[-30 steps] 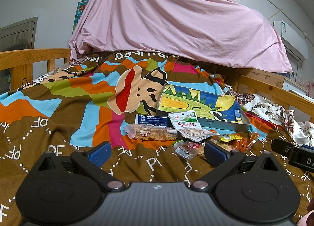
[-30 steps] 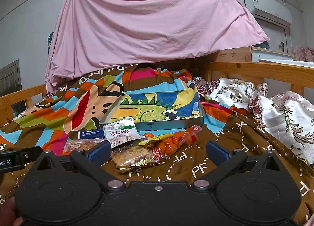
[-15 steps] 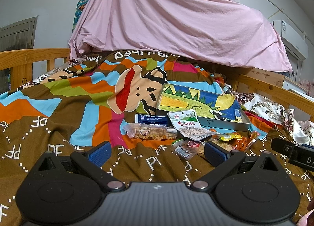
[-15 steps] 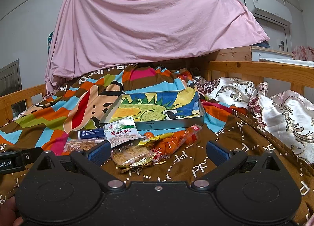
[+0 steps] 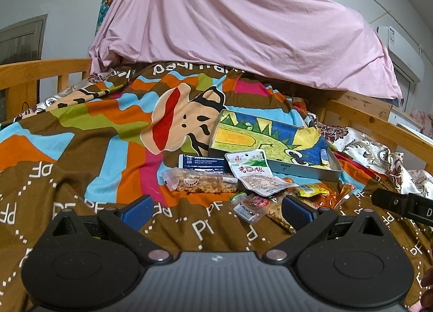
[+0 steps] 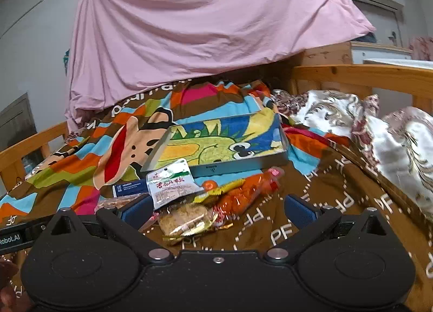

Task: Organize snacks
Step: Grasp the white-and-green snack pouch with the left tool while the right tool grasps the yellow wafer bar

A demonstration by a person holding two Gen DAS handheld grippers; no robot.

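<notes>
Brown patterned bedspread [image 5: 81, 176] is carrying a loose heap of snack packets, all lying just in front of a shallow grey tin tray with a dinosaur picture [image 6: 216, 149], probably the place they are meant to go. The white-and-green sachet [image 5: 253, 174] is leaning on the tray's front wall, overlapping a clear-wrapped nut bar [image 5: 200, 183]. The left claw [image 5: 216, 207] is hovering with its blue pads wide apart, holding nothing. The right claw [image 6: 216, 210] is likewise gaping, framing a gold-foil cake packet [image 6: 186, 220] and an orange sausage-shaped pack [image 6: 246, 193]; whether it is touching them is hard to tell.
</notes>
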